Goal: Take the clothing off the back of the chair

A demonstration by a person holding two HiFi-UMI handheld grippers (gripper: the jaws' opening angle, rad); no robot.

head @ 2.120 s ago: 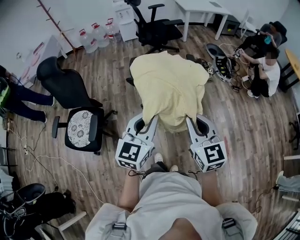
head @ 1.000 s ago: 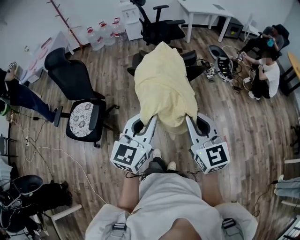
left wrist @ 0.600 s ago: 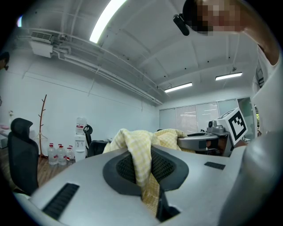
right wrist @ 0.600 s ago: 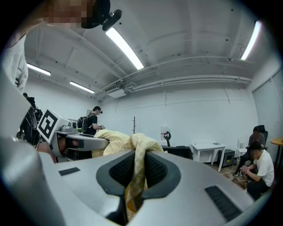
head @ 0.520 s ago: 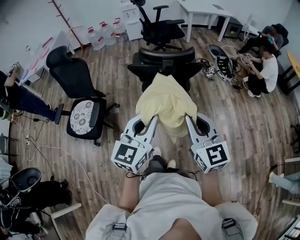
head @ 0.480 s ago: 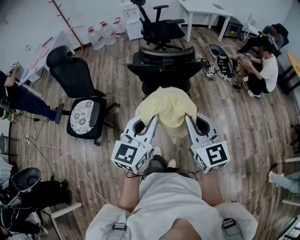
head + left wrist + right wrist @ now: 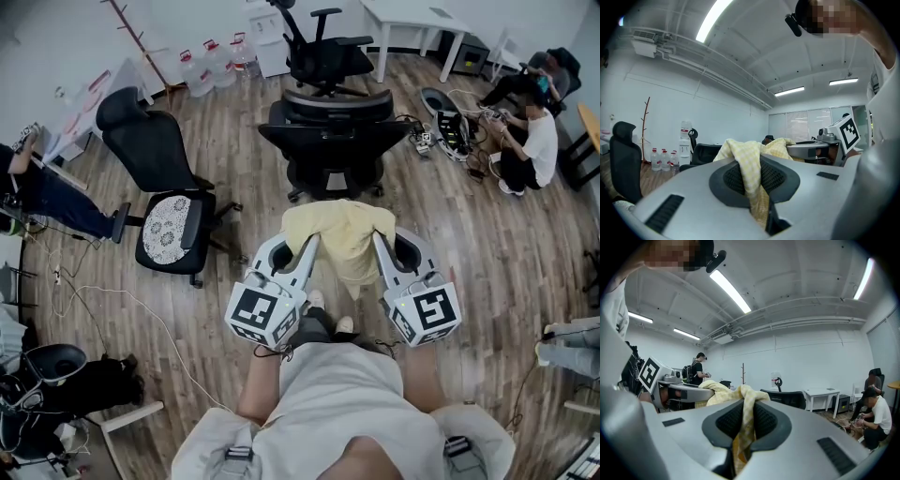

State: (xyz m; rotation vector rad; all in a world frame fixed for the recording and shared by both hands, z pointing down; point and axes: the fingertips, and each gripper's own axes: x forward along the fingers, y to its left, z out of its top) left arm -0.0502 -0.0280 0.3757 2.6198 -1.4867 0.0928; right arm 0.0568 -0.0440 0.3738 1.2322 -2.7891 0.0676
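Observation:
A pale yellow checked garment (image 7: 343,234) hangs between my two grippers, clear of the black office chair (image 7: 330,141) that stands just beyond it with a bare backrest. My left gripper (image 7: 310,241) is shut on the garment's left edge, and the cloth (image 7: 752,173) runs pinched between its jaws. My right gripper (image 7: 379,238) is shut on the right edge, with the fabric (image 7: 743,427) squeezed between its jaws. Both grippers point about level, side by side in front of my body.
A second black chair with a patterned seat cushion (image 7: 167,232) stands at the left. Another office chair (image 7: 323,52) and a white table (image 7: 412,17) are at the back. A person sits on the floor (image 7: 527,141) at the right among cables. Water bottles (image 7: 211,67) line the back wall.
The garment has come off the chair's backrest and dropped from a tall drape into a small bundle between my grippers. The chair's back now shows bare. Both grippers drew slightly back.

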